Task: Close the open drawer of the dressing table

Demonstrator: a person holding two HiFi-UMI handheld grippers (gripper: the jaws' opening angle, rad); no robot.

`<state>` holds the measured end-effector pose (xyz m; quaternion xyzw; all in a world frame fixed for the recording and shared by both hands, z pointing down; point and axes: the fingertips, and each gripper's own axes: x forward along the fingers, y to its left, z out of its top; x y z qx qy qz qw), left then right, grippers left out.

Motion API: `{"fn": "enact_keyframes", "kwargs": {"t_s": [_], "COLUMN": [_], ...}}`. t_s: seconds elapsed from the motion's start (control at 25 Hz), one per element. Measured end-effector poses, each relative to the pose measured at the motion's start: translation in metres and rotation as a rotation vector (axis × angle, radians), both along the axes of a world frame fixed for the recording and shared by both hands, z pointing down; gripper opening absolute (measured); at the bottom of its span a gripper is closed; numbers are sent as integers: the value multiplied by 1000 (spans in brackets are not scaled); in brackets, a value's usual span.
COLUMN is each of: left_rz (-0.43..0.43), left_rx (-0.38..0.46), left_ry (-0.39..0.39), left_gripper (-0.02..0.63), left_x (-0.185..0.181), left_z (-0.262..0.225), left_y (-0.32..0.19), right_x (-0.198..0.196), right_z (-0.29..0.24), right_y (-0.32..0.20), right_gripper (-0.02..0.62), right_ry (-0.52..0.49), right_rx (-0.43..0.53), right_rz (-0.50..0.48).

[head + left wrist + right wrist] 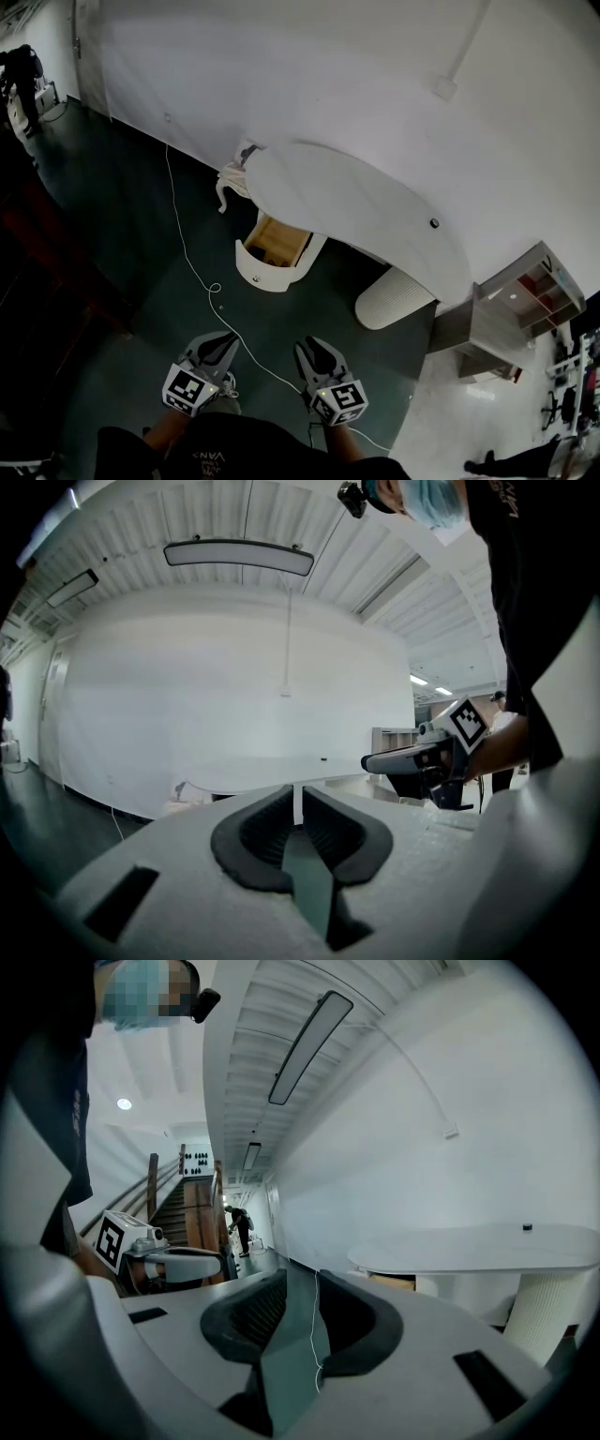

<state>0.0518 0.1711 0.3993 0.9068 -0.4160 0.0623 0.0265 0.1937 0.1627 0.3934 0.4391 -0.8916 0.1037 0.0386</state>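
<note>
The white dressing table (375,211) stands well ahead of both claws, across the dark floor (131,234). Its open drawer (274,251) juts out toward them, wooden inside showing and curved front facing back at the claws. The drawer's sliding axis runs away from the claws and a little to their right. It sits about midway ahead of the pair, so neither looks clearly nearer. The left gripper (221,341) has its jaws together on nothing. The right gripper (313,345) holds its jaws well apart and empty, with only a white cable (192,267) on the floor beyond.
</note>
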Motion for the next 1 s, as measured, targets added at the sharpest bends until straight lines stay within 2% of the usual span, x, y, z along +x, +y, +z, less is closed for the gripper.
{"fn": "enact_keyframes", "kwargs": {"t_s": [0.16,0.28,0.52,0.8,0.84,0.92,1.0], "left_rz": [44,74,137,134,129,116,100], "left_rx": [-13,-13,-40,-88,-89,-96,-115], "left_ry": [-17,-21,-32,-26,-24,-23,-33], "left_gripper": [23,23,23,30,53,139,152], "left_x": [-14,-27,-38,-44,-44,-44,-43], "left_z": [7,11,20,43,45,52,63], "left_y": [-43,-75,-121,-151,-157,-165,-172], "right_x": [-13,-30,-42,-40,-41,-42,-44], "right_z": [4,4,12,32,34,41,48], "right_y": [-39,-66,-107,-135,-141,-150,-162], "right_gripper": [114,115,118,126,126,127,127], "right_ry": [5,-27,-47,-19,-28,-31,-28], "right_rx": [2,18,-11,-52,-54,-63,-71], "right_rz": [34,52,121,152,144,129,103]}}
